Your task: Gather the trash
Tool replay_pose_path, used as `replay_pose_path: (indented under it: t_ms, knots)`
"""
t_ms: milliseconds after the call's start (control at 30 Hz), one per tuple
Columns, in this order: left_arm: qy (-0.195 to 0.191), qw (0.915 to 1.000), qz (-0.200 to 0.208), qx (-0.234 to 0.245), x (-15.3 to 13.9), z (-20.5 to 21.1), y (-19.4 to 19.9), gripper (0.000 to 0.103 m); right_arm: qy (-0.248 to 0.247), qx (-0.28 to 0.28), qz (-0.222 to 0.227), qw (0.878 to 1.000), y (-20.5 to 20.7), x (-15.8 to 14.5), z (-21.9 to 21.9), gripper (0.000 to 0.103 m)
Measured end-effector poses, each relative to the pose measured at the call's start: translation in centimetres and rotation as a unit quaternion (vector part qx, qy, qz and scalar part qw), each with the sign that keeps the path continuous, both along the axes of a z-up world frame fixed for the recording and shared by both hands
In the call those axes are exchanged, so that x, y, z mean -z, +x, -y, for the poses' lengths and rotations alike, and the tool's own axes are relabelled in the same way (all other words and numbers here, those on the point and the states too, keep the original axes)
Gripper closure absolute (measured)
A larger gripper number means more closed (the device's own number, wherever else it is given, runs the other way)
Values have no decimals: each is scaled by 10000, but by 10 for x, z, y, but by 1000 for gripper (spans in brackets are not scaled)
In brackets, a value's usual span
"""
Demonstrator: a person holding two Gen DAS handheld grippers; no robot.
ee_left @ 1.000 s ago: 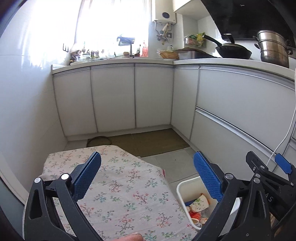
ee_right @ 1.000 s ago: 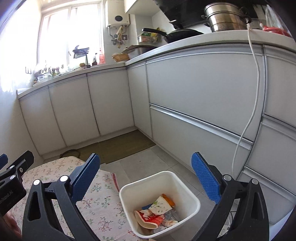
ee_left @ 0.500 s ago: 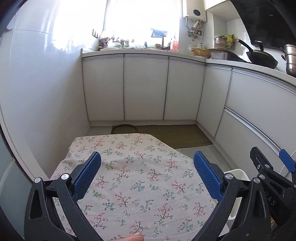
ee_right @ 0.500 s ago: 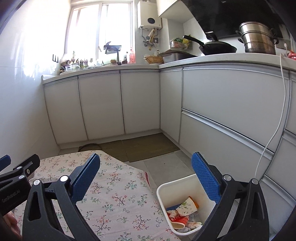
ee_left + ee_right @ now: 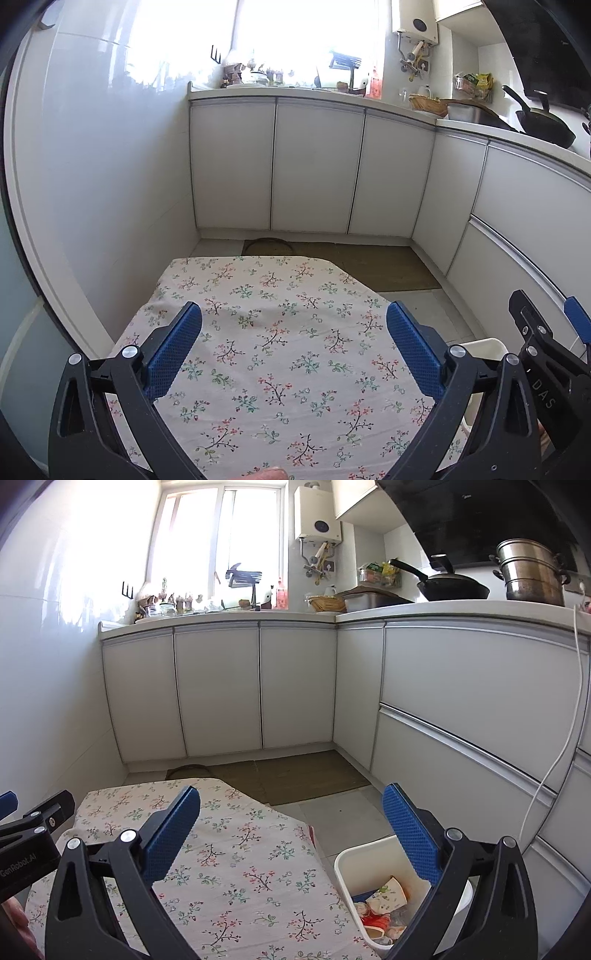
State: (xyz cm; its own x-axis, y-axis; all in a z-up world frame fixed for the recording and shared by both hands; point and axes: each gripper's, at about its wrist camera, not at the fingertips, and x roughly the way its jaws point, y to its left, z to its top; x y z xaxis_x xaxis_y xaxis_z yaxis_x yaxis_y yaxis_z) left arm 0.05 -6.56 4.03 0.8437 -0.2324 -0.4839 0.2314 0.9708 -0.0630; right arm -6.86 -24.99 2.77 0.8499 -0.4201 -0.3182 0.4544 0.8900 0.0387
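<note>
Right wrist view: the right gripper (image 5: 291, 825) hangs with jaws spread and empty over a floral cloth-covered surface (image 5: 236, 853); beside it a white plastic bin (image 5: 364, 853) holds crumpled trash (image 5: 380, 904), perhaps paper cups, partly hidden; the left gripper (image 5: 293, 345) is likewise spread wide, empty.

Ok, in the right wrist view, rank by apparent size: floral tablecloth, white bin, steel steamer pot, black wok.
1. Floral tablecloth, clearly largest.
2. White bin, partly hidden behind the right claw.
3 and 4. Steel steamer pot and black wok look alike; both are far off, so no firm ranking.
</note>
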Motion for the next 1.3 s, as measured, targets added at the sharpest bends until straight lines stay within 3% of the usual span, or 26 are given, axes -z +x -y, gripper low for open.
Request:
replay_pose_path:
  t_ms: [1300]
  knots:
    - [106, 9997, -204, 3, 9, 7, 10, 7, 52, 0, -34, 10000, -1, 1, 7, 7]
